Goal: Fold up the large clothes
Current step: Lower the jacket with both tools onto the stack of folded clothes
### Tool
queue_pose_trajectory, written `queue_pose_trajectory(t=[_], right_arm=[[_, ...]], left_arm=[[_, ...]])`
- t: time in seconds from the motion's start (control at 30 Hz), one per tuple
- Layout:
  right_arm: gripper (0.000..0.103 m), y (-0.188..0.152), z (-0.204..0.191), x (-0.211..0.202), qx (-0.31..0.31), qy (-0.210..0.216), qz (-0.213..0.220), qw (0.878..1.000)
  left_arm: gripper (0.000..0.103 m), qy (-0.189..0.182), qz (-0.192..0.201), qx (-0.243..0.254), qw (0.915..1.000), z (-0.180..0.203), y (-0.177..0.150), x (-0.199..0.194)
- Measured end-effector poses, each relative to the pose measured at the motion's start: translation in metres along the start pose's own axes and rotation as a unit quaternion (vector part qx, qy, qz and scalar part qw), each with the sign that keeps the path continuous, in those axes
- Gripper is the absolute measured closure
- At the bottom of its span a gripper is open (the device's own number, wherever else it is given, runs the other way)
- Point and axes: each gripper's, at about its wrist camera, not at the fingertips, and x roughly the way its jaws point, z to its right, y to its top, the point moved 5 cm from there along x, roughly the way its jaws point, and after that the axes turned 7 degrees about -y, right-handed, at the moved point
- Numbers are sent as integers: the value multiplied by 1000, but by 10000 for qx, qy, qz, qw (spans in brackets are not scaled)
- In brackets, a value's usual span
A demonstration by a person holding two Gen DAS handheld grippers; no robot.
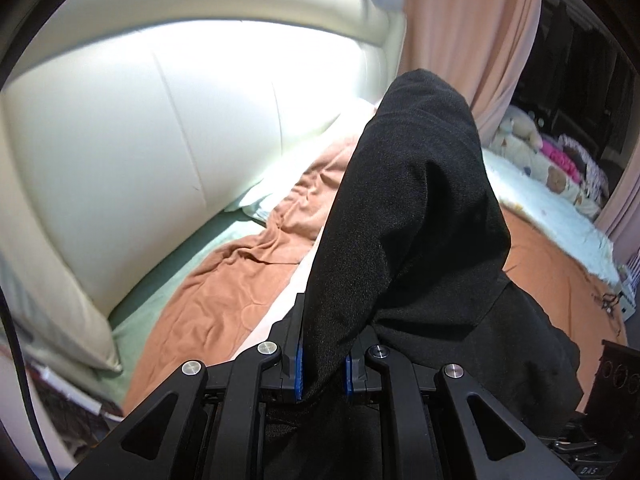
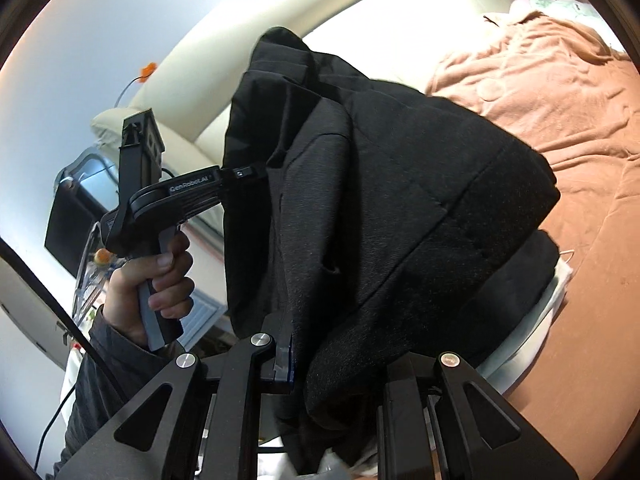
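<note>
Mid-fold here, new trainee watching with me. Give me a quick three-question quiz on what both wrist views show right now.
1. True or false: the left gripper is shut on the black garment.
2. What lies under the garment? A) orange-brown blanket B) wooden table C) tiled floor
3. In the right wrist view, what does the person's hand grasp?

Key:
1. True; the right gripper also pinches the fabric.
2. A, the orange-brown blanket on the bed.
3. The handle of the left gripper.

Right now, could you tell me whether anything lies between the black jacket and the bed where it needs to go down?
Nothing visible does. Both the left gripper and right gripper are shut on the black jacket, and the orange blanket below shows only bare fabric.
</note>
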Motion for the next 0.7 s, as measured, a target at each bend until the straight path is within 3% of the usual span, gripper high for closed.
queue_pose_trajectory(t=[0.1,0.23,0.33,0.43,0.6,0.7], right_arm=[[86,6,46,9,221,-304,-107,9992],[67,-2,121,22,728,-860,-485,9924],[61,-11,168,18,986,-878,-595,9895],[61,-11,195,3,1085,-807,-523,9894],[60,-3,218,-17,1190,-968,-420,9873],[61,-13,194,-15,1035,-1173,-278,9873]], left_arm=[[87,182,-358,143,9991,2,1,38],[65,324,-589,101,9977,-5,-12,66],[52,622,-391,-98,9972,-23,-23,54],[48,745,-285,-343,9962,-41,-37,27],[38,1019,-141,-678,9924,-71,-75,-17],[28,1085,-84,-807,9908,-81,-102,-36]])
